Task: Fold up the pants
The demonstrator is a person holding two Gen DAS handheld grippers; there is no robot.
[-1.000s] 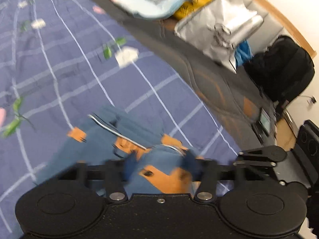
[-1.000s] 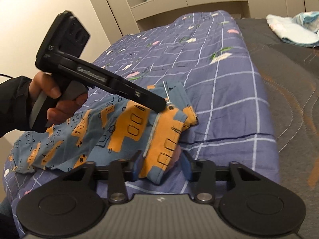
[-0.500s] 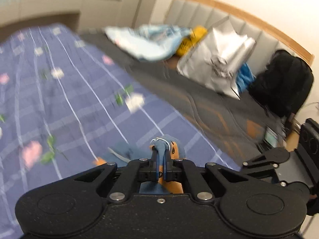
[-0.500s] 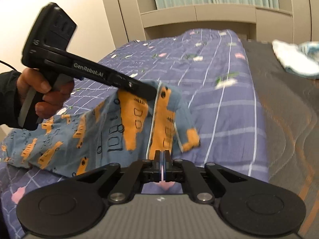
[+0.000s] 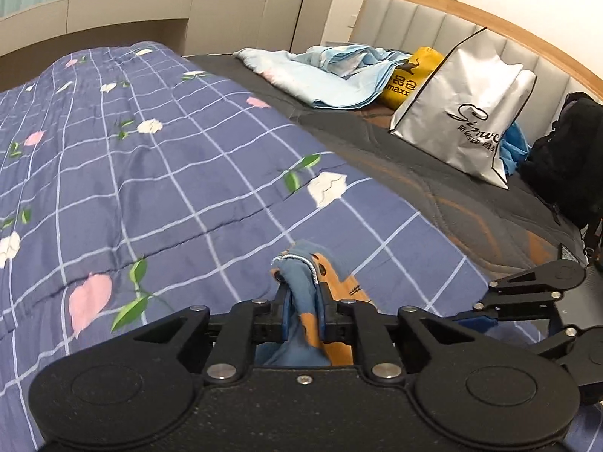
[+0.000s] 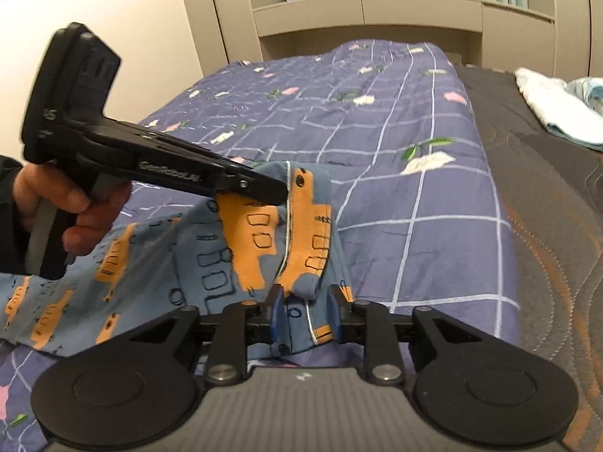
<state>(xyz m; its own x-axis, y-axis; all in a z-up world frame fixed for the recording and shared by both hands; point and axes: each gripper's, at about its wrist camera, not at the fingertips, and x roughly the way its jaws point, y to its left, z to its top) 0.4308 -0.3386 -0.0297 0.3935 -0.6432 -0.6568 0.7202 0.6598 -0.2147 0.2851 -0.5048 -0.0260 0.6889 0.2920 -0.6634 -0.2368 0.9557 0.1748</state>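
The left gripper (image 5: 304,314) has its fingers drawn in on a bunched fold of the pants (image 5: 314,293), the blue-and-orange cloth wedged between the blue pads and poking up above them; a silvery piped edge curls over the top of the bunch. In the right wrist view that same left gripper (image 6: 277,192) reaches in from the left, a bare hand (image 6: 64,211) wrapped around its handle, its tip biting the top edge of the pants (image 6: 241,248) and holding that corner up off the quilt (image 6: 414,203). The right gripper (image 6: 305,314) sits lower and nearer, fingers a little apart with cloth filling the gap between them; whether they are truly pinching it or merely resting around it, I cannot tell. The rest of the pants drapes down and away to the left, trailing across the purple checked quilt (white grid lines, scattered pink and white flowers).

Beyond the quilt's right edge lies a dark grey mattress cover (image 5: 433,173); on it sit a crumpled pale blue cloth (image 5: 324,71), a yellow bag (image 5: 410,75) just behind it, a silver tote bag (image 5: 463,113) propped against the padded headboard (image 5: 414,26), and a black backpack (image 5: 569,158) at the far right.
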